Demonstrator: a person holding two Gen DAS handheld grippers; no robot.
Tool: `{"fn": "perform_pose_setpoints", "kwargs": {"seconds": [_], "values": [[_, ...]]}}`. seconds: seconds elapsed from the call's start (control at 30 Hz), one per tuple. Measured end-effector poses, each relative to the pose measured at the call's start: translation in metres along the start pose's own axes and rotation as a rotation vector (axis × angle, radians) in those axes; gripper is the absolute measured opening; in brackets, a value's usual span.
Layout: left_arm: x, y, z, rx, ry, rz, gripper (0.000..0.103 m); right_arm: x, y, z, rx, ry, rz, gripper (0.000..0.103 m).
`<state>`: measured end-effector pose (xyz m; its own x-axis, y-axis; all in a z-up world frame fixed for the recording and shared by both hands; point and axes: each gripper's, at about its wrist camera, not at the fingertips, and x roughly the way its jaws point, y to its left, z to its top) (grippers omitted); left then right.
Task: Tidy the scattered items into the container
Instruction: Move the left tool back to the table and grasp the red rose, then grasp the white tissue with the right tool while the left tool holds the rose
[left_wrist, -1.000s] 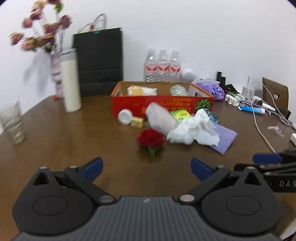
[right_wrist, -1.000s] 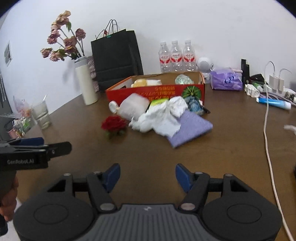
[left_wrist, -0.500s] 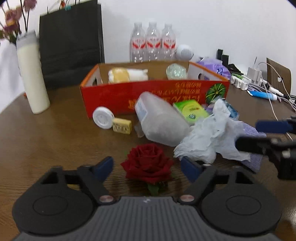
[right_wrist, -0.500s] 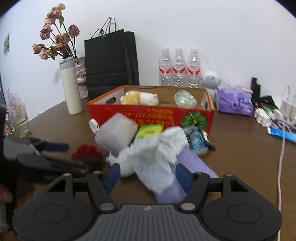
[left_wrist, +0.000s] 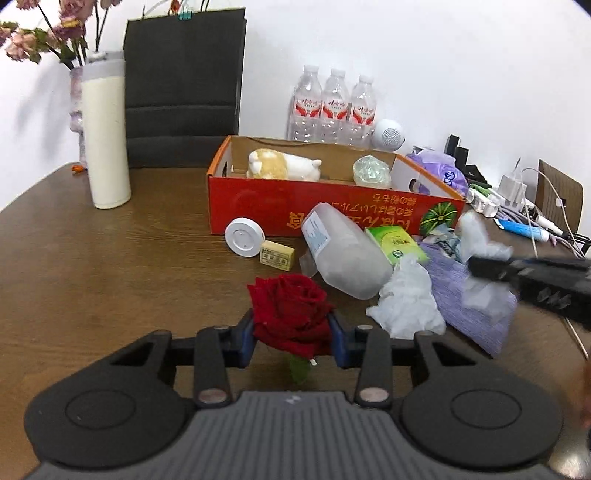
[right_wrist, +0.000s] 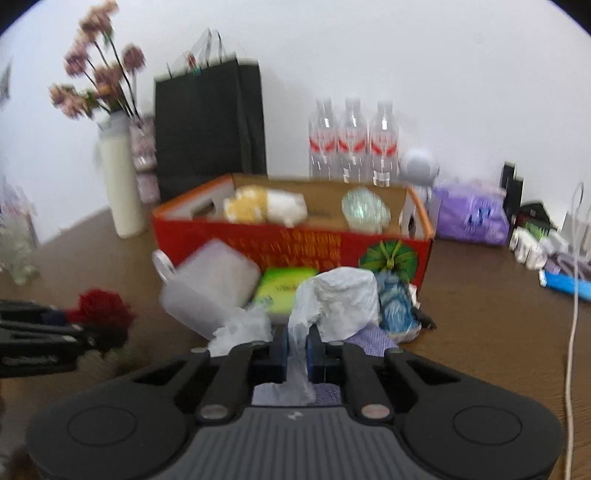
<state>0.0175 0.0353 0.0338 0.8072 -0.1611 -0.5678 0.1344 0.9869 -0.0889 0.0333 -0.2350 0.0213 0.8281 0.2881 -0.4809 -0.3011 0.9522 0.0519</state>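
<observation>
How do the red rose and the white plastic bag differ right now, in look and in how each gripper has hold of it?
The red rose is compact and dark red; the white plastic bag is pale, crumpled and loose. The rose sits whole between the left gripper fingers, which are closing on its sides; the bag is only pinched by a thin fold in the shut right gripper. The rose lies alone on the table; the bag lies amid other clutter. Both remain outside the red box.

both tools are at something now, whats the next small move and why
Probably lift both a little and carry toward the red box. The left tool is closing with the red rose between its pads; the right tool is shut on the white plastic bag. Both items still sit in front of the box.
</observation>
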Motion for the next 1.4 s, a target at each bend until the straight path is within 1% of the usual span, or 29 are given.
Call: {"fn": "perform_pose_setpoints", "kwargs": {"seconds": [0.1, 0.2, 0.4, 0.5, 0.57, 0.67, 0.77, 0.93, 1.03, 1.13, 1.23, 1.37, 1.4], "values": [[-0.021, -0.003, -0.006, -0.003, -0.016, -0.002, 0.04, -0.038, 0.002, 0.002, -0.001, -0.054, 0.019, 0.009], [-0.044, -0.012, -0.017, -0.006, -0.029, -0.017, 0.04, -0.07, 0.007, -0.006, -0.011, -0.062, 0.034, 0.009], [-0.09, -0.032, -0.046, -0.011, -0.054, -0.082, 0.04, -0.113, 0.021, -0.044, -0.002, -0.038, 0.055, 0.009], [-0.113, -0.044, -0.067, 0.003, -0.064, -0.108, 0.04, -0.139, 0.03, -0.067, -0.037, -0.056, 0.037, 0.009], [-0.128, -0.05, -0.084, 0.001, -0.059, -0.142, 0.04, -0.154, 0.035, -0.081, -0.05, -0.068, 0.038, 0.009], [-0.138, -0.053, -0.098, 0.006, -0.034, -0.166, 0.04, -0.168, 0.043, -0.096, -0.069, -0.045, 0.038, 0.01], [-0.148, -0.052, -0.099, 0.016, -0.056, -0.15, 0.04, -0.176, 0.045, -0.103, -0.054, -0.032, 0.054, 0.01], [-0.158, -0.049, -0.096, 0.018, -0.092, -0.132, 0.04, -0.186, 0.049, -0.105, -0.056, -0.065, 0.058, 0.01], [-0.154, -0.048, -0.092, 0.02, -0.097, -0.131, 0.04, -0.184, 0.05, -0.102, -0.054, -0.069, 0.068, 0.01], [-0.144, -0.046, -0.077, 0.024, -0.116, -0.131, 0.04, -0.174, 0.049, -0.091, -0.054, -0.076, 0.074, 0.01], [-0.126, -0.044, -0.046, 0.032, -0.162, -0.139, 0.04, -0.158, 0.045, -0.068, -0.065, -0.11, 0.063, 0.01], [-0.084, -0.046, 0.016, 0.064, -0.214, -0.136, 0.04, -0.12, 0.027, -0.025, -0.084, -0.139, 0.05, 0.01], [-0.069, -0.046, 0.034, 0.06, -0.224, -0.119, 0.04, -0.108, 0.022, -0.013, -0.09, -0.141, 0.05, 0.01]]}}
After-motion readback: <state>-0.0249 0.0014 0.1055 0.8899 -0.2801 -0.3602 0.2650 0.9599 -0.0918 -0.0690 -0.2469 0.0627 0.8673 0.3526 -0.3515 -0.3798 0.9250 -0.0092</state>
